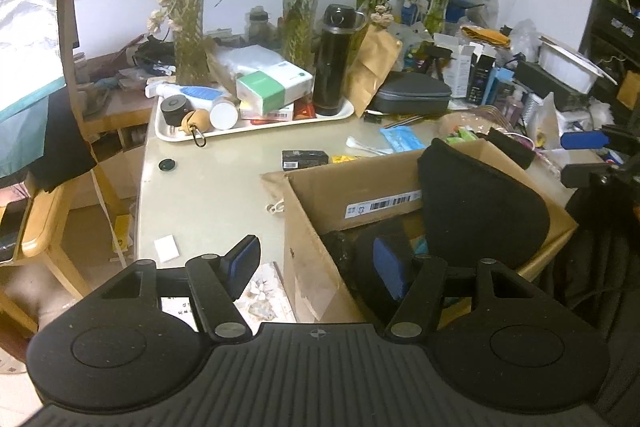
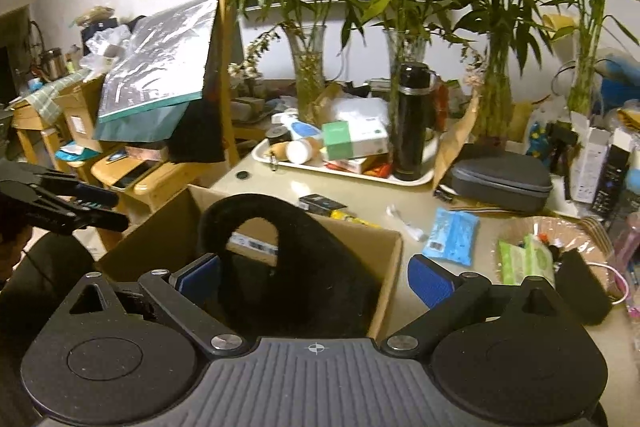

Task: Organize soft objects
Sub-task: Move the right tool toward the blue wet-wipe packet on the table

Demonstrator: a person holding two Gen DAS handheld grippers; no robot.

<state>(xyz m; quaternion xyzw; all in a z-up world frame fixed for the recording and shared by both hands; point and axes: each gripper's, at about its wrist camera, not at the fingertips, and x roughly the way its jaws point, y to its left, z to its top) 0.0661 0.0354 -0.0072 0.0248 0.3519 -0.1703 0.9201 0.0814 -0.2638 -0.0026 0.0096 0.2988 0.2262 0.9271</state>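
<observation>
One black cushion [image 2: 316, 251], soft and arched with a loop-shaped opening near its top, is standing propped inside the open cardboard box [image 2: 390, 267] on the table [image 1: 208, 187]. In the right wrist view it is lying dead ahead at twelve o'clock, its long axis rising roughly upright and leaning toward one o'clock, with the blue left pad [image 2: 199, 277] sitting just beside its lower edge; whether they are touching cannot be told. The right gripper [image 2: 316, 283] is standing spread wide, holding nothing, and is judged the nearer of the two. In the left wrist view the same cushion is appearing at one o'clock, resting against the box's far right wall, while the left gripper [image 1: 320, 267] is hovering with its fingers spread apart and empty, straddling the box's near left wall. A second dark soft piece [image 2: 580, 287] is lying on the table at three o'clock of the right gripper, outside the box. Farther back, a white tray [image 1: 168, 135] is carrying a black flask [image 1: 334, 63], with vases of bamboo behind it.
</observation>
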